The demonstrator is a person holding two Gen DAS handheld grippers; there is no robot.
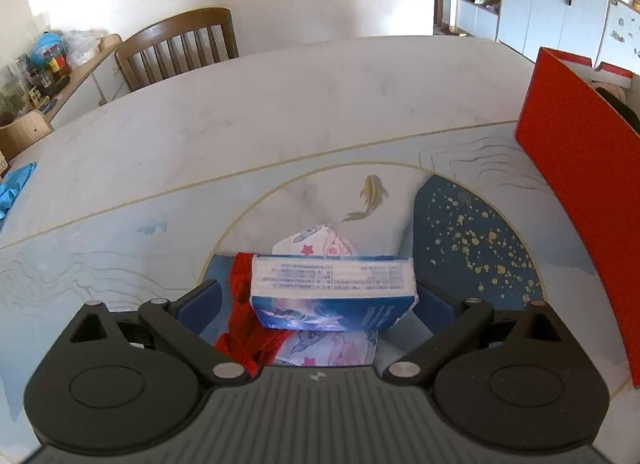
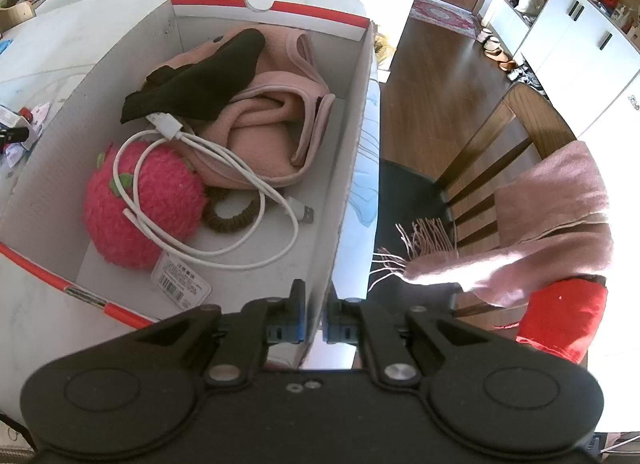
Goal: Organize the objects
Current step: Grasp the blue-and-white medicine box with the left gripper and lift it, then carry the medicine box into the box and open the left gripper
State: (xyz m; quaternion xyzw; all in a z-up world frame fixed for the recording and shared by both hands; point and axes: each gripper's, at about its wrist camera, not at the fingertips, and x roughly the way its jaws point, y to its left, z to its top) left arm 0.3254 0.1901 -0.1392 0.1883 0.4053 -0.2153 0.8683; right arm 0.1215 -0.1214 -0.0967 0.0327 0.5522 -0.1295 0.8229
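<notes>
Your red box [image 2: 352, 152] already holds a plush strawberry [image 2: 140, 204], cable [image 2: 240, 168] and pink cloth [image 2: 276, 120]; right gripper [image 2: 314, 328] clenches its wall; left gripper [image 1: 320, 300], jaws released, straddles the blue packet [image 1: 328, 292] beside that box, unpacked.

A brown slatted wooden chair [image 1: 180, 44] stood behind the marble surface [image 1: 280, 104]; a pink fringed scarf [image 2: 540, 224] draped another chair [image 2: 500, 136]; white cabinets [image 1: 560, 12] beyond.

1. The left gripper [image 1: 318, 296] hung over the table [image 1: 280, 104] with its jaws spread wide.
2. A blue box [image 1: 332, 292] lay between them, apparently untouched.
3. Red fabric [image 1: 244, 304] and a patterned packet [image 1: 320, 244] lay under the box.
4. A red carton [image 1: 580, 168] stood to the right.
</notes>
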